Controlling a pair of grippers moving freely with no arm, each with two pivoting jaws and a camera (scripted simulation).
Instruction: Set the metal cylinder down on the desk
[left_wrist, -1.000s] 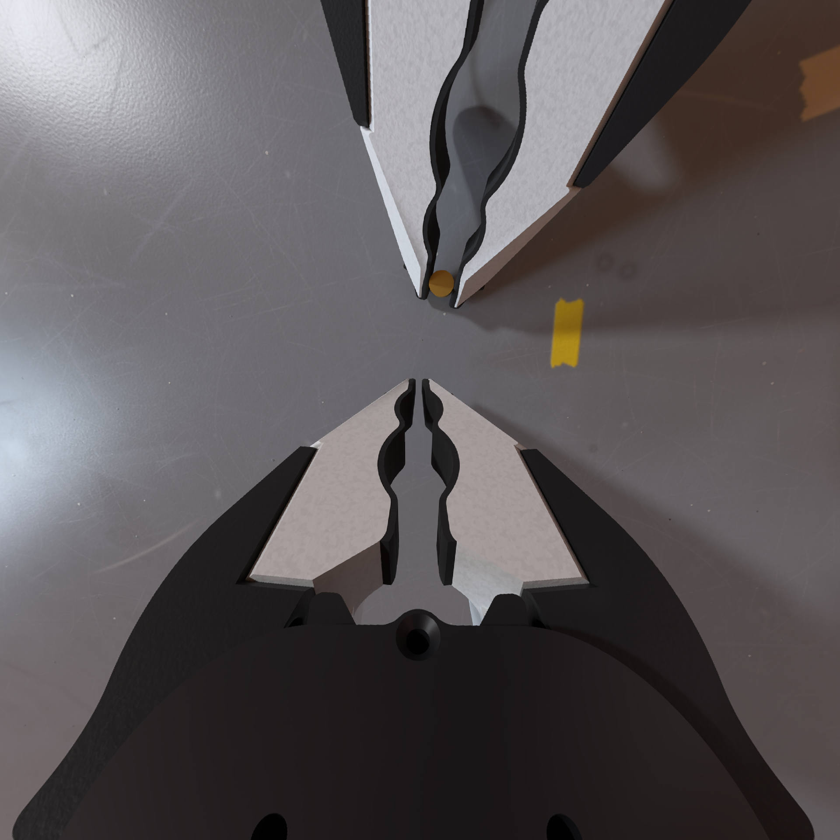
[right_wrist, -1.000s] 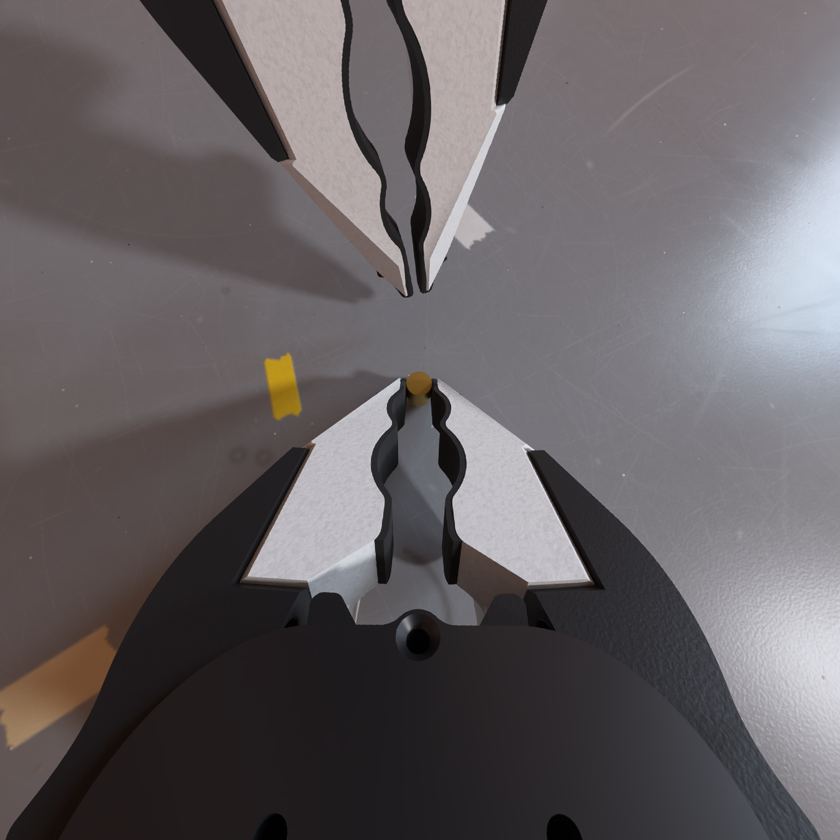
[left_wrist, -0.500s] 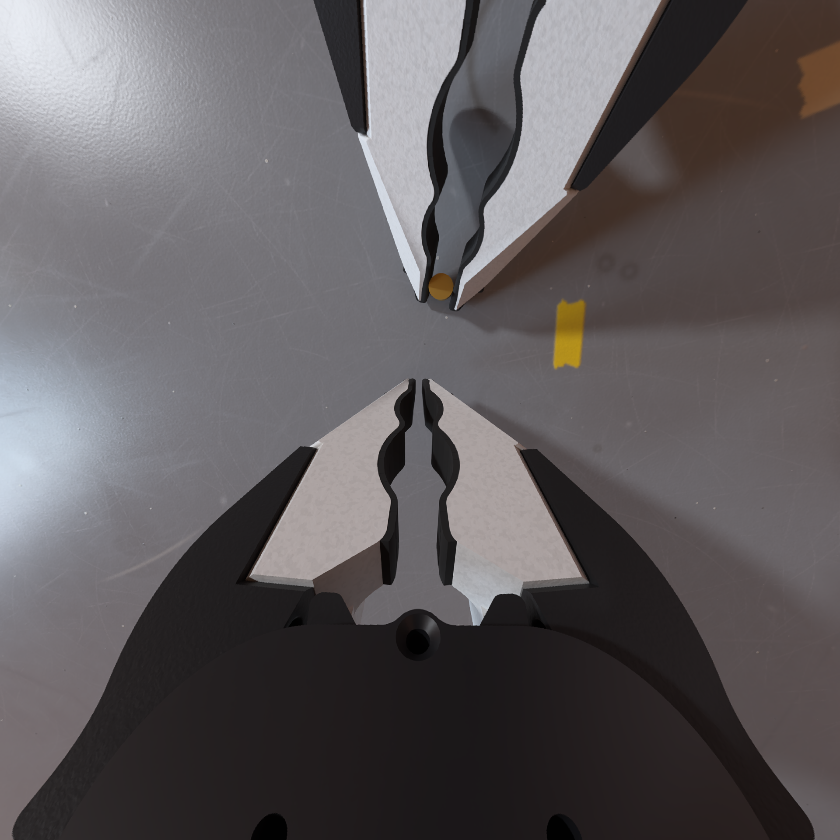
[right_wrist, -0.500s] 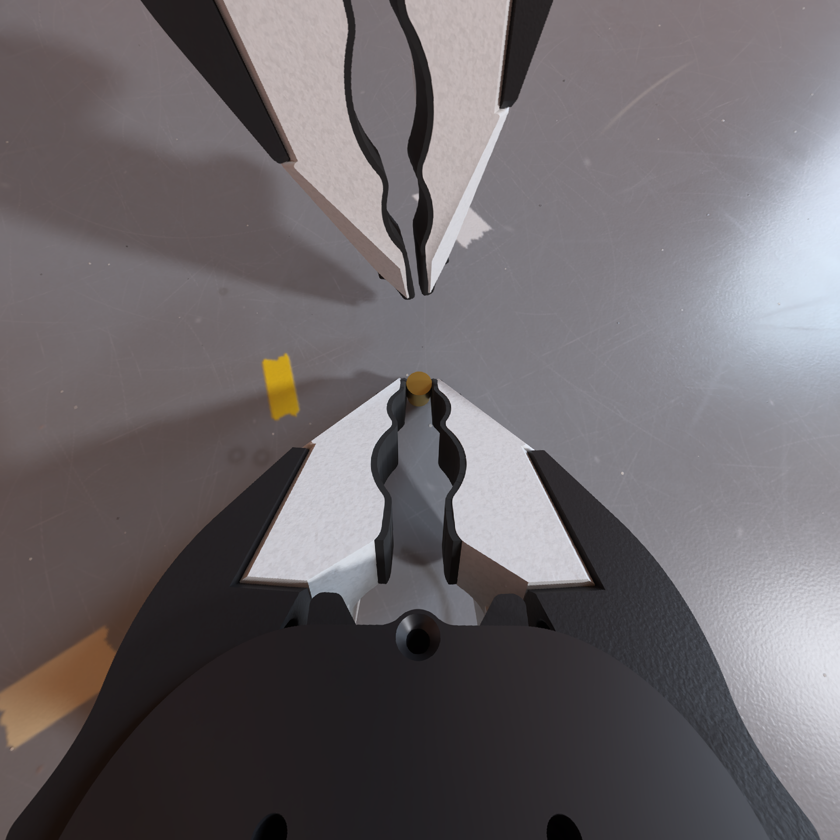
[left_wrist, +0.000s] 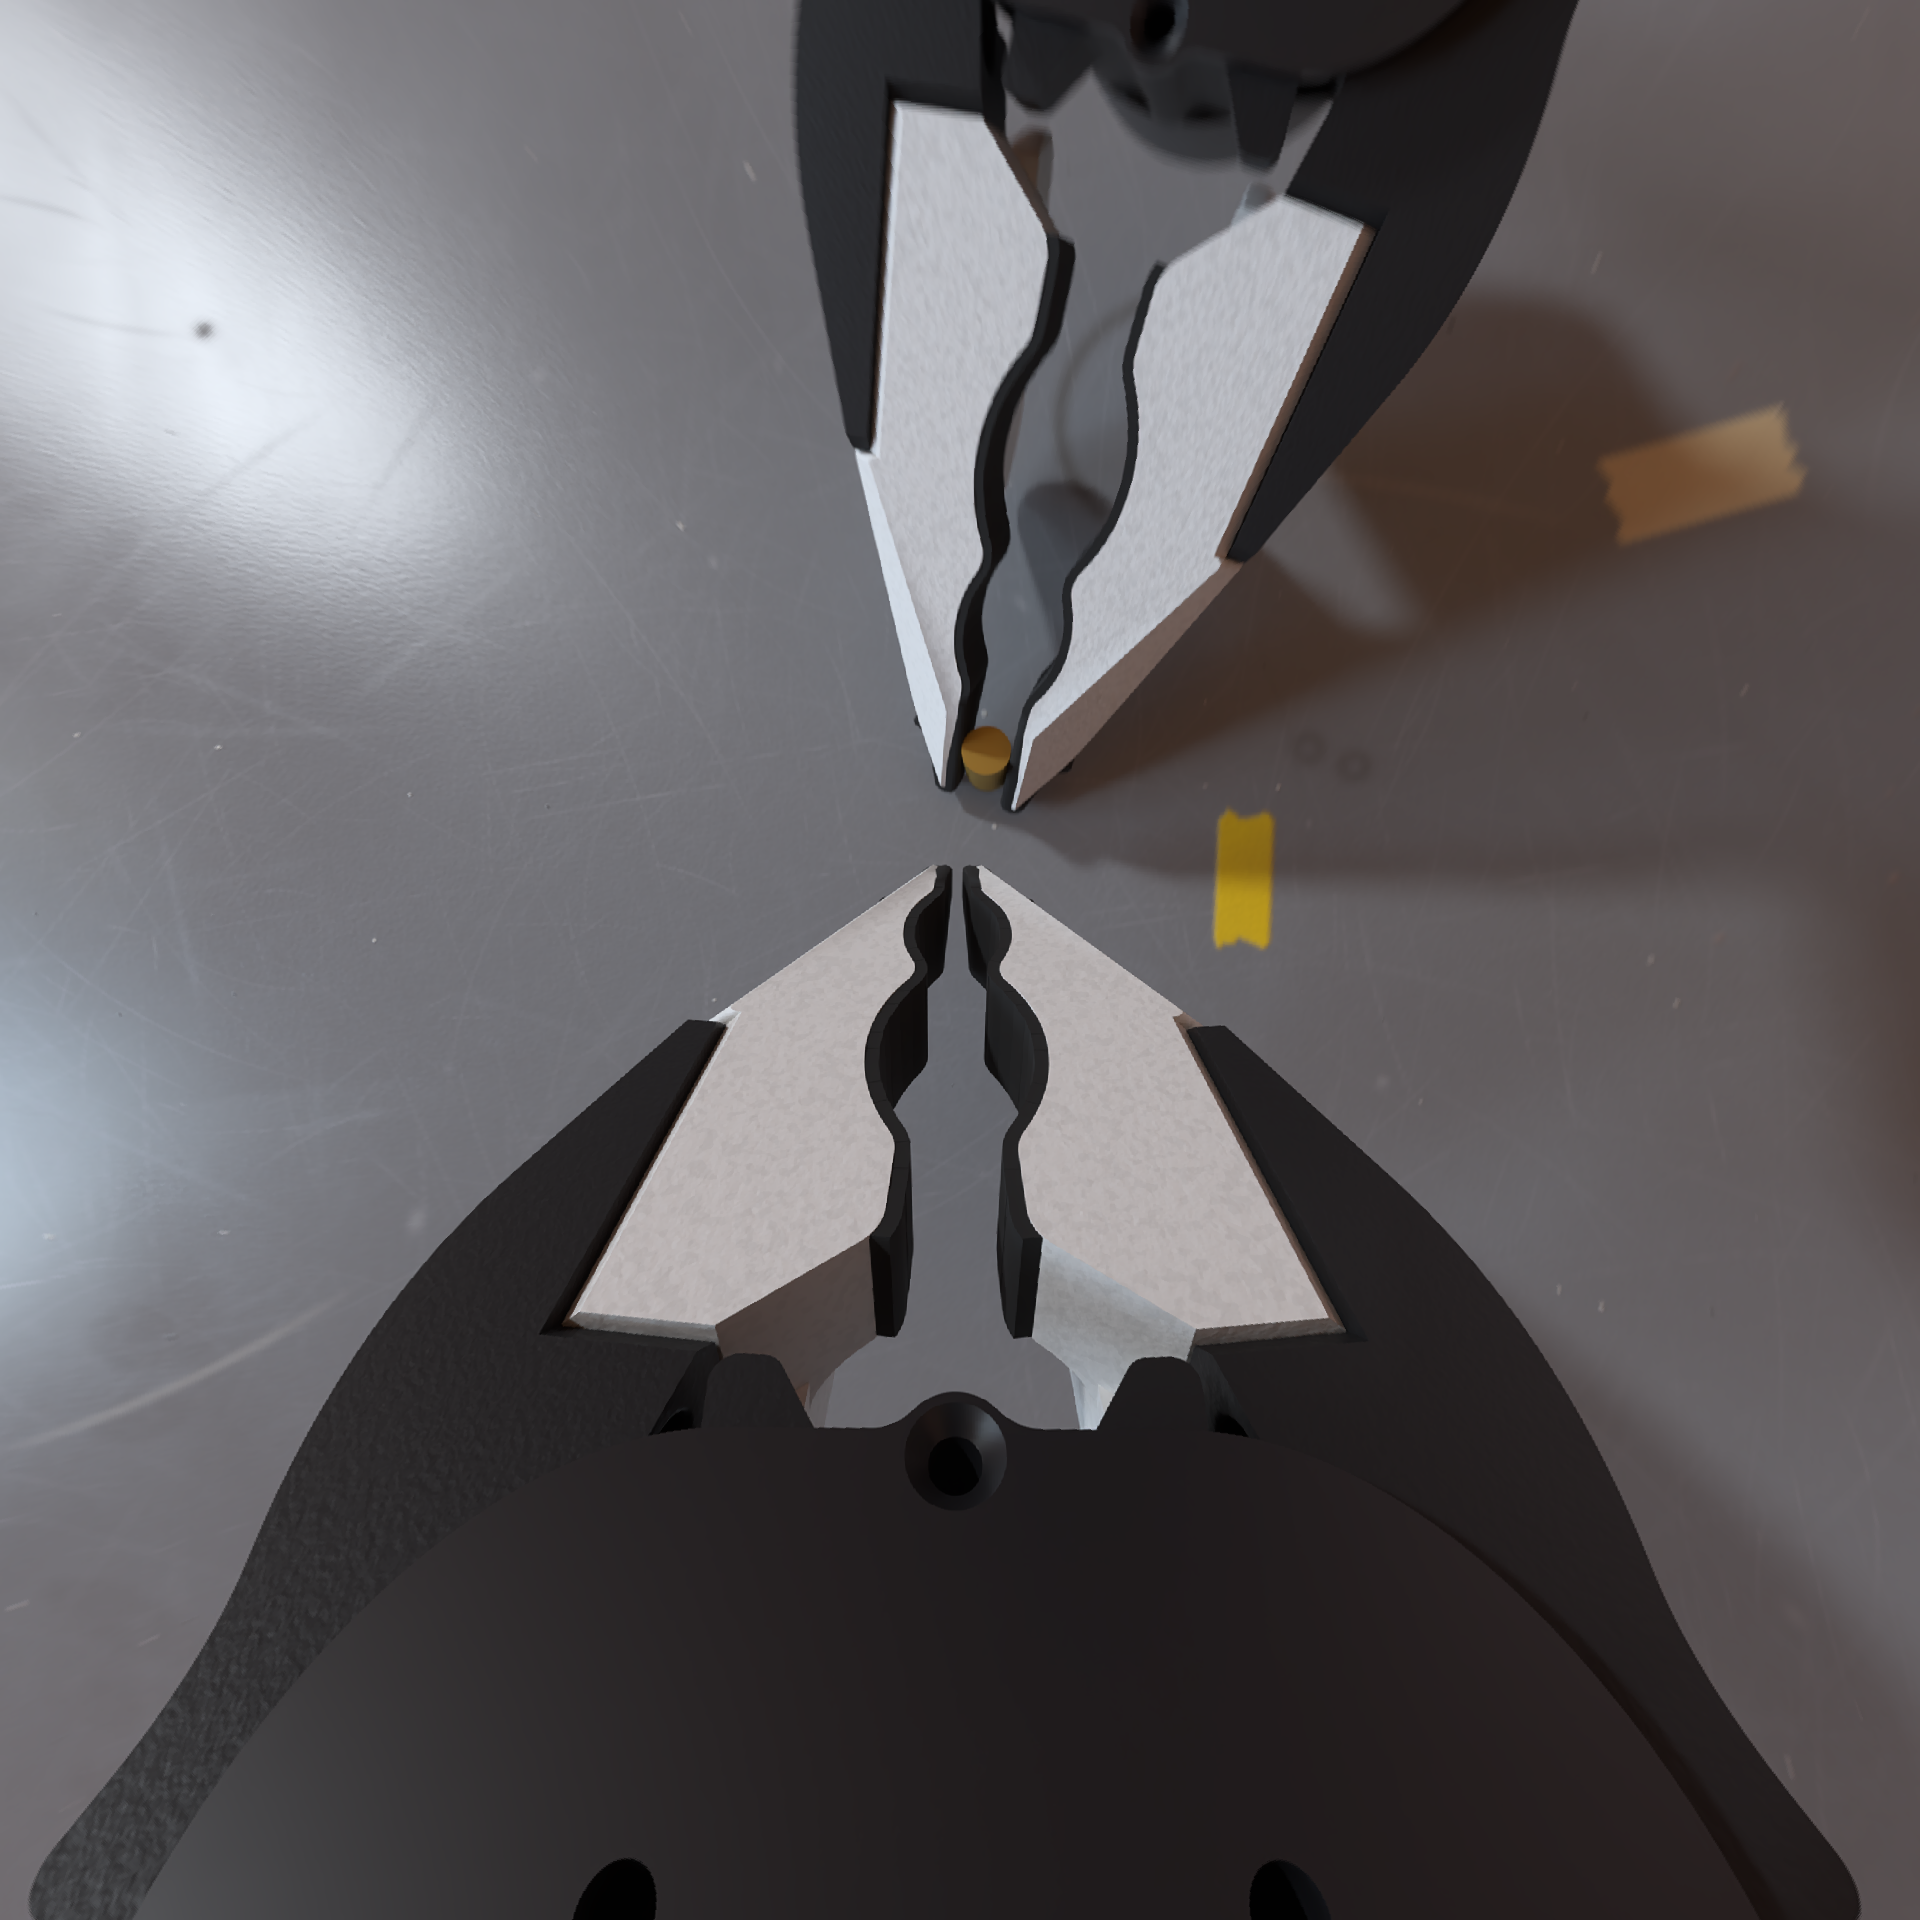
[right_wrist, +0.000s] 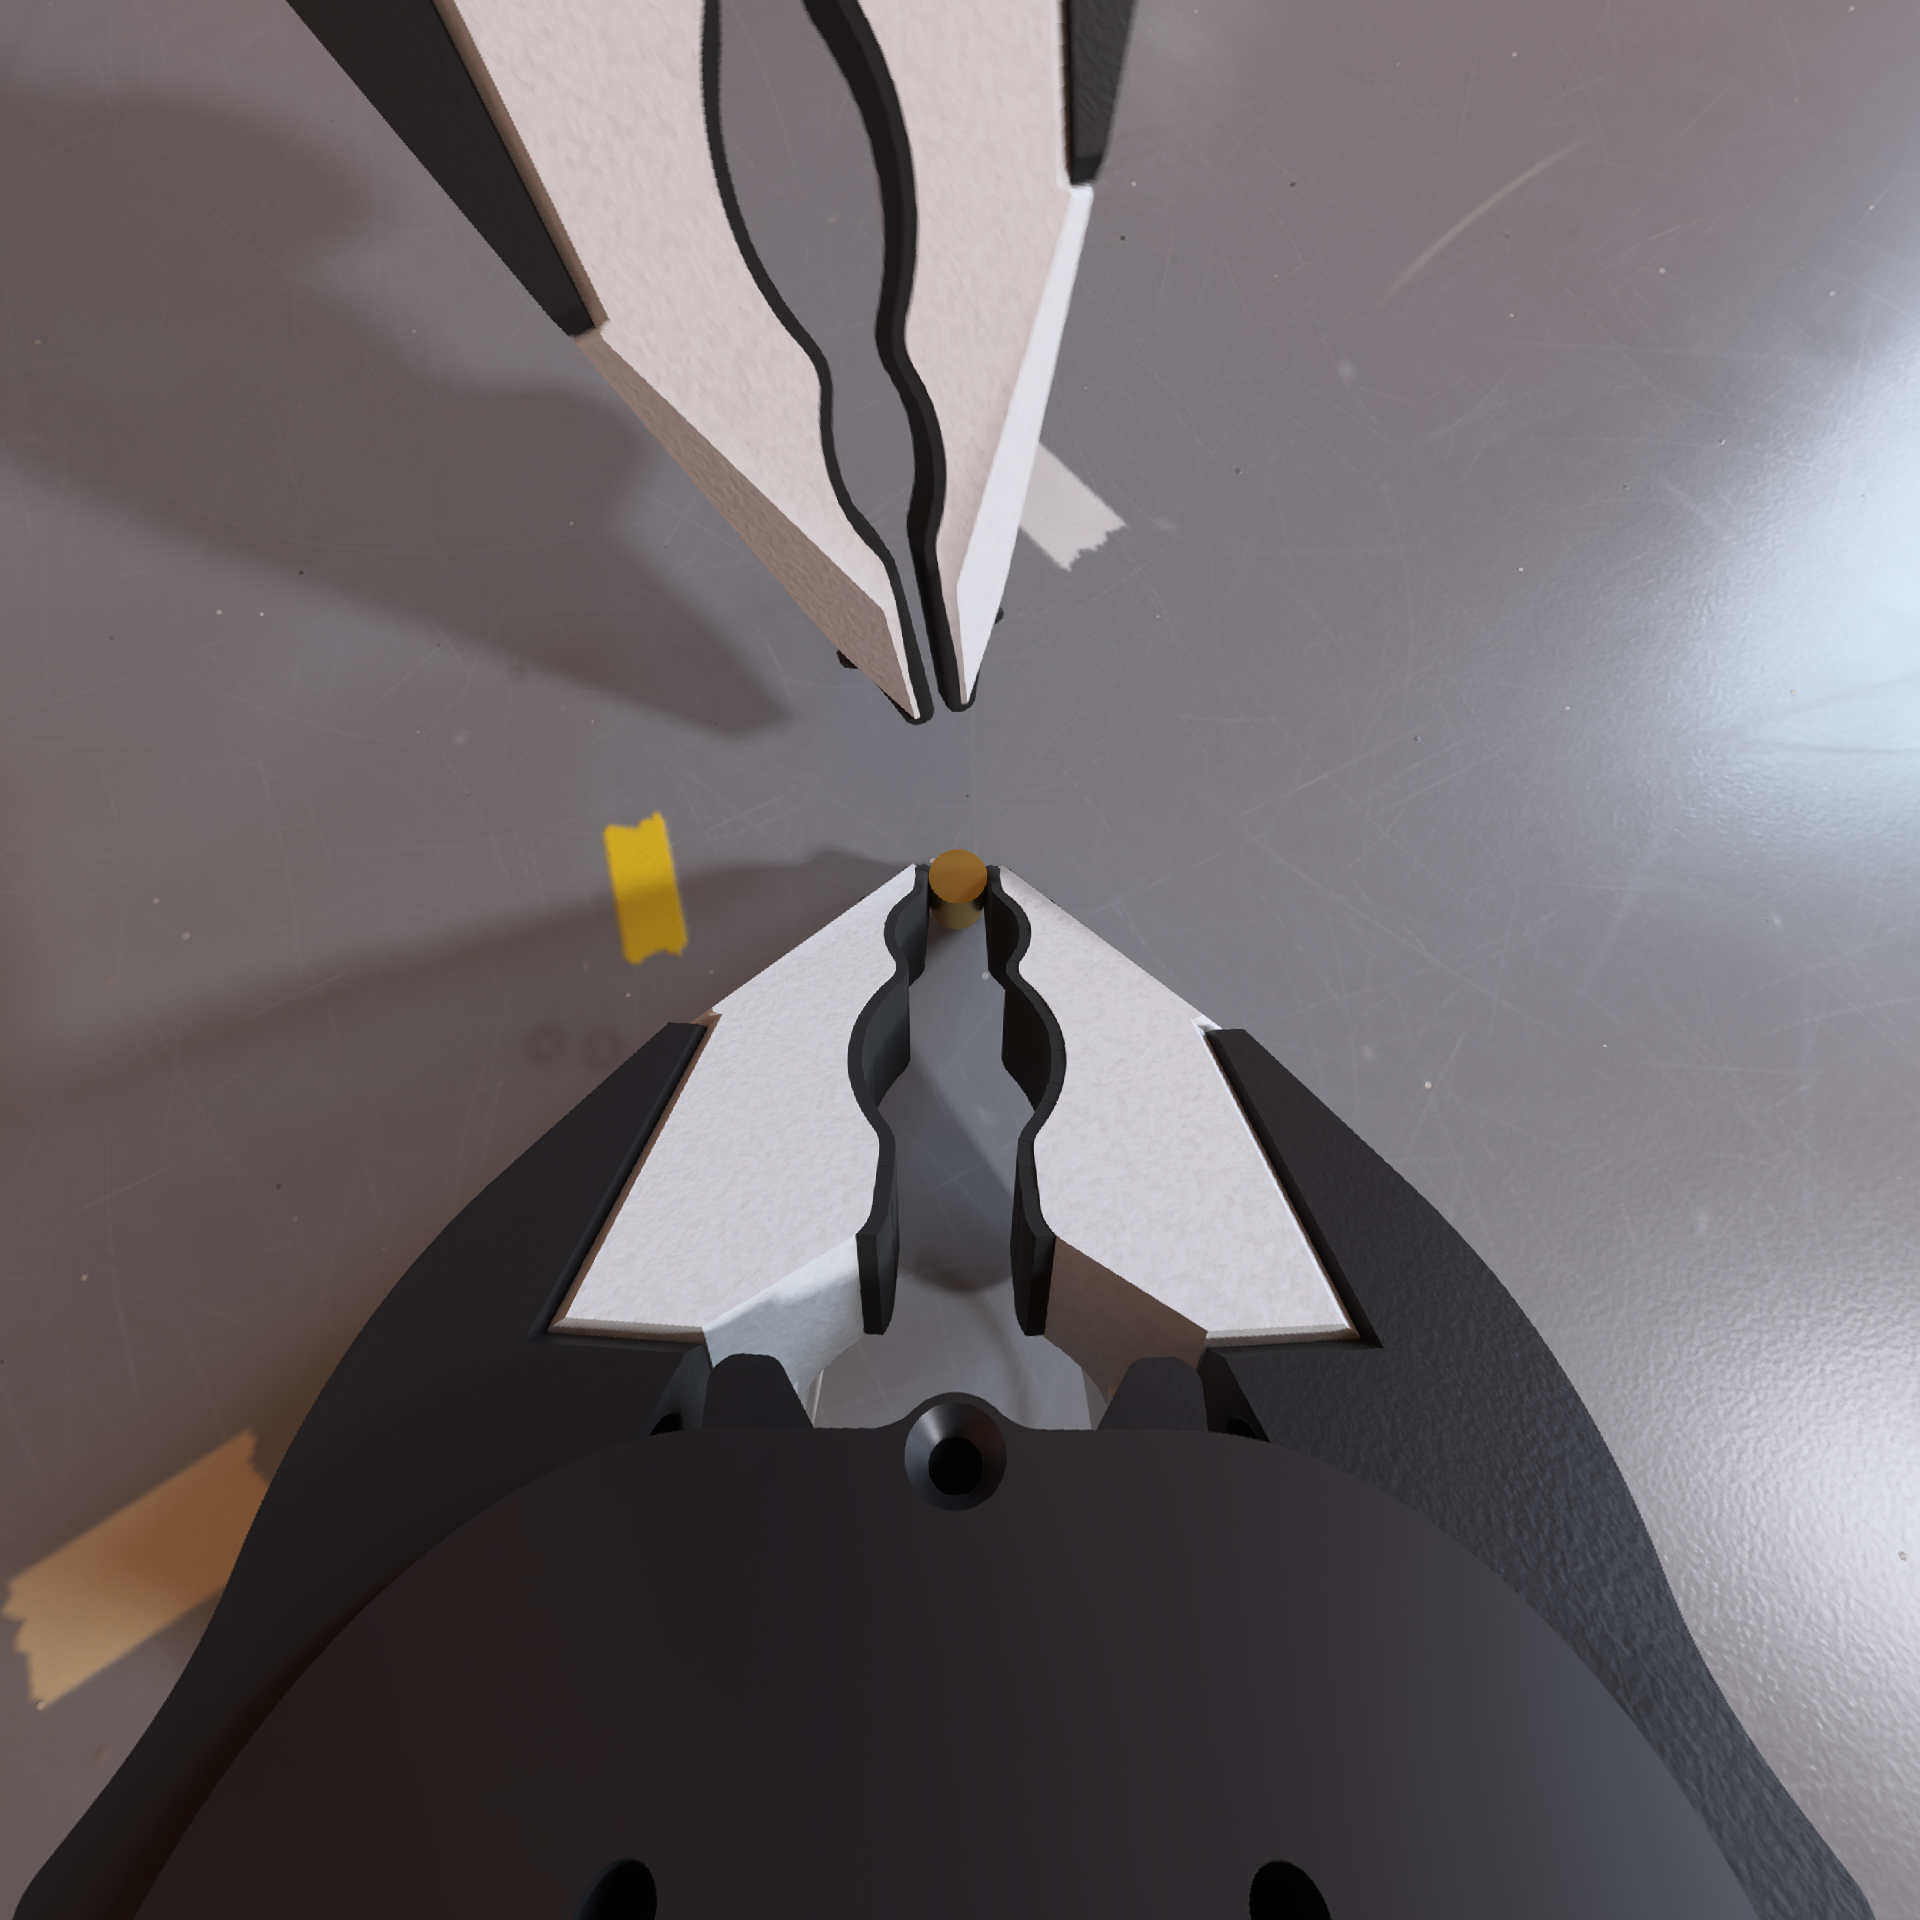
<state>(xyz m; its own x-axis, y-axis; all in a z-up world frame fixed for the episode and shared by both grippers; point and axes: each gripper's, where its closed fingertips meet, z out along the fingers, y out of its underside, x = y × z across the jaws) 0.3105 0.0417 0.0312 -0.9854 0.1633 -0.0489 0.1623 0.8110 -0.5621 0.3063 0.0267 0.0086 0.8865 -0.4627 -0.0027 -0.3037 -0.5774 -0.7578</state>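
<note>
My right tool (right_wrist: 956, 868) pinches the small brass-coloured cylinder (right_wrist: 957, 881) at its fingertips just above the grey surface (right_wrist: 1455, 831), my left tool (left_wrist: 957, 871) hangs nearly closed and empty opposite; by my judgement, lowering is almost done, release remains.

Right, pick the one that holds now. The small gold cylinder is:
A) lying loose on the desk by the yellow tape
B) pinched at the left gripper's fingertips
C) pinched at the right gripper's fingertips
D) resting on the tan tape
C: the metal cylinder sits between the tips of the right gripper, while the left gripper is shut on nothing, clear of the yellow tape.
</note>
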